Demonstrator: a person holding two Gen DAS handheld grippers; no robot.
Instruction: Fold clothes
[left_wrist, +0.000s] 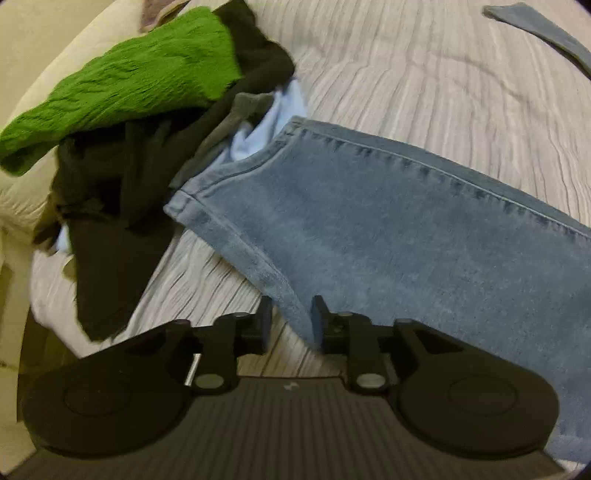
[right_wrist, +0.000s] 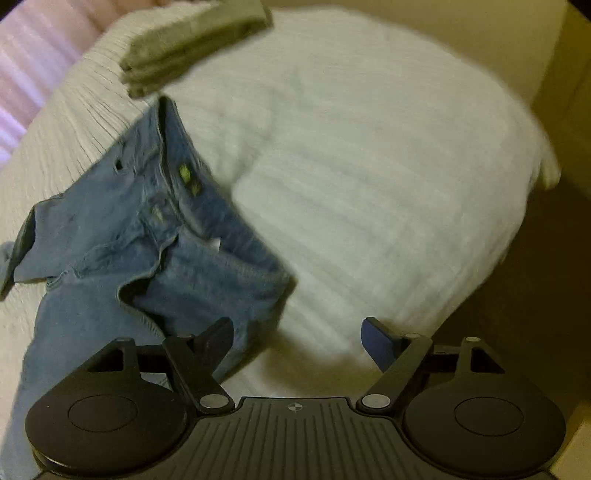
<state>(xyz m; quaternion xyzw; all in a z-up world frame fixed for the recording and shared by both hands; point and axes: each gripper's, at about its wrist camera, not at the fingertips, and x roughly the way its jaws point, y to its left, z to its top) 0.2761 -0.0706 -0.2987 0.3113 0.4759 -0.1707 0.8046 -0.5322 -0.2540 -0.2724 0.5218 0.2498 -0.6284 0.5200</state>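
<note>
- The bed (right_wrist: 369, 147), covered in a pale ribbed bedspread, carries all the clothes and fills most of both views.
- The blue jeans (left_wrist: 406, 229) lie flat across the bedspread; in the right wrist view their waistband end, fly open, is rumpled at the left of the bed.
- A pile of clothes (left_wrist: 122, 166) sits at the jeans' hem end: a green knit garment (left_wrist: 129, 85) on top, a black garment (left_wrist: 110, 258) under it, and a light blue piece (left_wrist: 269, 125) touching the hem.
- A folded grey-beige garment (right_wrist: 192, 44) rests near the far edge of the bed, apart from the jeans.
- The left hand-held gripper (left_wrist: 290, 325) has its fingers narrowed on the folded side edge of a jeans leg.
- The right hand-held gripper (right_wrist: 299, 339) is spread wide and holds nothing, beside the jeans.
</note>
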